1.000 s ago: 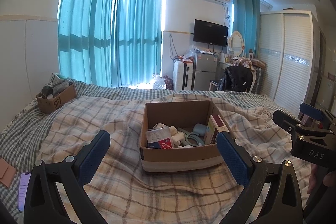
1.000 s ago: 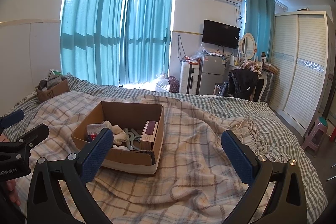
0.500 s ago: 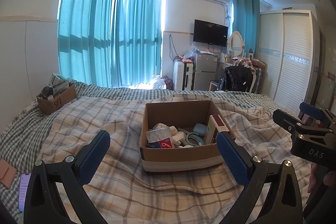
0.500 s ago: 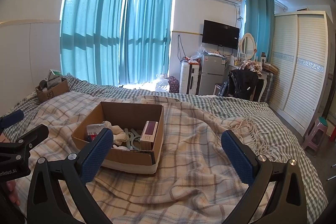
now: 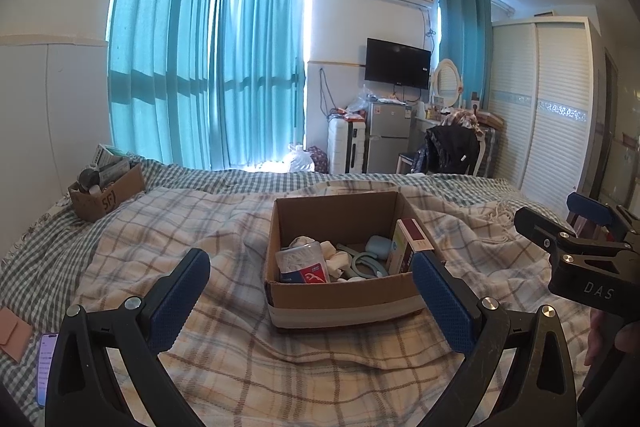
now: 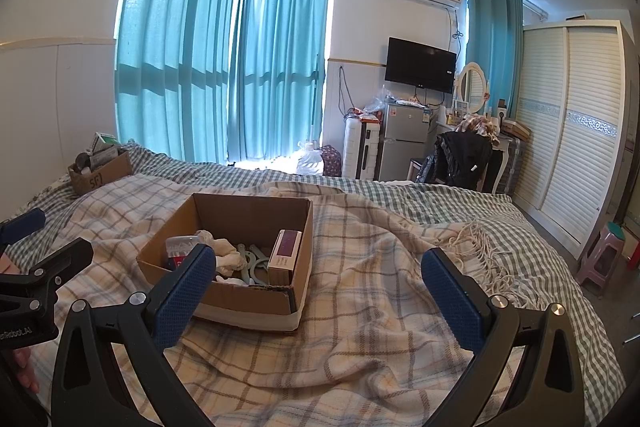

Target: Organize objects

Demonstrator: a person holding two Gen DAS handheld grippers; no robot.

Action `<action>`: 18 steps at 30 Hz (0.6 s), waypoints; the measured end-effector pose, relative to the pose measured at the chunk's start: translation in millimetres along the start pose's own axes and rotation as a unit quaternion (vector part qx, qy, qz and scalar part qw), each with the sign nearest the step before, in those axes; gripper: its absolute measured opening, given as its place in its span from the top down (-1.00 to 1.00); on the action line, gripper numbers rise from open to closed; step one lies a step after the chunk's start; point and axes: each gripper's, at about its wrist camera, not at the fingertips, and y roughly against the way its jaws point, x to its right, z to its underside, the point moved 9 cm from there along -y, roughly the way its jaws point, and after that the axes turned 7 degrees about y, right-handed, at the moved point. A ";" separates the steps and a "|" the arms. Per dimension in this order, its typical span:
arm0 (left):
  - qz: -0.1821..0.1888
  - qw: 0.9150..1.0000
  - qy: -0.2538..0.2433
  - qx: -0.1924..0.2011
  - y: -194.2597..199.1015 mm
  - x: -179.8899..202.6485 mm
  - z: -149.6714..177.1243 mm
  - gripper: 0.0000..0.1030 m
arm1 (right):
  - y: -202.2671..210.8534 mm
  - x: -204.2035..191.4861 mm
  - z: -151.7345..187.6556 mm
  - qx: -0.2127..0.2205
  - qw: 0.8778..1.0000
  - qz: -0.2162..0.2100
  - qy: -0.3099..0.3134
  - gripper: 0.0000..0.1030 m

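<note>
Now both spread wide and empty, left tool near cardboard box front rim, right tool over bare blanket beside it

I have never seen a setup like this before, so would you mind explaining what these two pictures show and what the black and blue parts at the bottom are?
There is no robot here. A person holds a hand-held claw in each hand, and each claw carries a wide-angle camera looking forward along its two fingers.

One picture comes from the left claw, the other from the right claw. The black arms with blue pads at the bottom of each picture are that claw's own fingers. Each camera also catches the other claw at its edge.

Both claws are open and hold nothing.

They hover over a bed with a plaid blanket. On it stands an open cardboard box holding a maroon and white carton, a clear plastic tub, white crumpled cloth and pale blue items. A smaller box of odds and ends sits far to the left.
</note>
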 end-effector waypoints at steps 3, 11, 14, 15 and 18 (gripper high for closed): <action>-0.003 1.000 0.000 -0.003 -0.3 -0.7 0.7 -1.00 | -0.4 -0.2 0.2 0.000 1.000 0.000 0.000 -0.99; -0.011 1.000 0.001 -0.001 -0.9 -3.2 1.4 -1.00 | -1.4 -1.6 1.2 -0.002 1.000 0.000 0.000 -0.99; -0.014 1.000 -0.001 -0.002 -1.2 -4.2 1.4 -1.00 | -1.8 -2.6 2.1 -0.003 1.000 0.000 0.001 -0.99; -0.014 1.000 0.000 -0.002 -1.2 -4.7 1.4 -1.00 | -1.7 -2.1 1.7 -0.003 1.000 0.000 0.000 -0.99; -0.013 1.000 0.000 -0.005 -2.0 -5.2 2.2 -1.00 | -2.3 -2.5 2.5 -0.003 1.000 0.000 0.001 -0.99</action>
